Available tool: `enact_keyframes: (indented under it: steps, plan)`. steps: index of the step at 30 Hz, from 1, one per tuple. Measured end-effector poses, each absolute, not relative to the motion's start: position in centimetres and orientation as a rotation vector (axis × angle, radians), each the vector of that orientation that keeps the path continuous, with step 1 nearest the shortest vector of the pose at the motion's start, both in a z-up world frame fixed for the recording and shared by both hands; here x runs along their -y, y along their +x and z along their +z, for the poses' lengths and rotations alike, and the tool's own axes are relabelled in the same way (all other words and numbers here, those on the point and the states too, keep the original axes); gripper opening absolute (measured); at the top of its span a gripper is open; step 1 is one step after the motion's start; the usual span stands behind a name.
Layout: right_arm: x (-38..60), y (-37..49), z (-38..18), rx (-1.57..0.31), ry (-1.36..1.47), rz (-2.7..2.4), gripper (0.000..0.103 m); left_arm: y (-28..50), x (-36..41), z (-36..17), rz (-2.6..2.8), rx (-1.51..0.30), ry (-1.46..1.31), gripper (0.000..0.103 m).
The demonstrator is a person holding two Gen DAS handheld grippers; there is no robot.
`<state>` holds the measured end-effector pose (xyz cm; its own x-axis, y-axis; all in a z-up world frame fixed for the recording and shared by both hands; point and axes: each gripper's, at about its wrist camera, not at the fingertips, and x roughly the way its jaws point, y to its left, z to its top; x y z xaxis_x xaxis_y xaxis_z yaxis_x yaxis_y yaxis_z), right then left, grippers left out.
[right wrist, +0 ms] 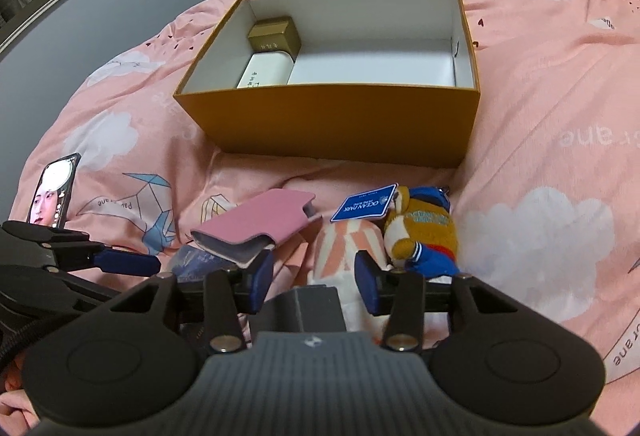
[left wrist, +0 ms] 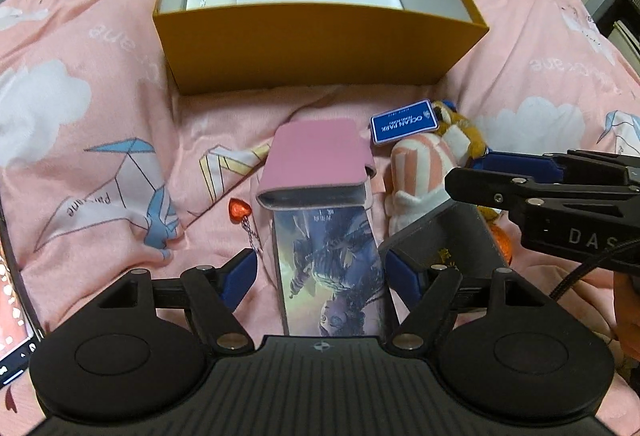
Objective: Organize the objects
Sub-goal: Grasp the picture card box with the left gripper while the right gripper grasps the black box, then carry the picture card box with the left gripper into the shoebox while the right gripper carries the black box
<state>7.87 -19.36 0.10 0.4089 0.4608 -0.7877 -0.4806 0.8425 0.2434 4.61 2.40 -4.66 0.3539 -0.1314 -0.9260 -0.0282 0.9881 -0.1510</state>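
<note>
one orange box (right wrist: 328, 123) with two small boxes inside, gold (right wrist: 274, 35) and white (right wrist: 264, 69); one plush (right wrist: 424, 232), one pink case (right wrist: 256, 222).

The blue tag (left wrist: 403, 121) reads "OCEAN PARK"; the pink bedsheet (left wrist: 100, 163) bears "Papercrane" upside down.

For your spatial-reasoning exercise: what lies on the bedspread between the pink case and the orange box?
Nothing: in both wrist views, only bare, wrinkled pink bedspread separates the pink case from the orange box.
</note>
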Motion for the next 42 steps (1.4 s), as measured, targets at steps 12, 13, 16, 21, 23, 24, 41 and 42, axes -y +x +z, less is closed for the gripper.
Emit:
enact_keyframes:
  steps: [12, 13, 16, 21, 23, 24, 41, 42]
  plan:
    - [19.6, 7.9, -0.2, -1.031, -0.016, 0.61, 0.052, 4.7, -2.9, -5.3, -0.111, -1.23, -0.227, 0.072]
    - [19.7, 7.9, -0.2, -1.041, -0.012, 0.617, 0.053, 4.7, -3.0, -5.4, -0.116, -1.226, -0.232, 0.072]
    - [20.1, 8.0, -0.2, -1.09, 0.002, 0.652, 0.056, 4.6, -3.3, -5.4, -0.138, -1.219, -0.234, 0.071]
    - [20.3, 8.4, -0.4, -1.161, -0.023, 0.69, 0.058, 4.8, -3.3, -5.3, -0.176, -1.229, -0.208, 0.071]
    - [20.4, 8.8, -0.8, -1.194, -0.017, 0.701, 0.058, 4.8, -3.3, -5.2, -0.185, -1.231, -0.194, 0.071]
    - [20.5, 9.0, -1.0, -1.21, -0.01, 0.705, 0.058, 4.7, -3.3, -5.2, -0.189, -1.234, -0.189, 0.071]
    - [20.2, 8.7, -1.5, -1.25, -0.012, 0.748, 0.038, 4.4, -3.0, -5.5, -0.194, -1.241, -0.16, 0.073]
    - [20.2, 8.7, -1.2, -1.237, -0.018, 0.751, 0.038, 4.3, -3.0, -5.4, -0.197, -1.235, -0.158, 0.073]
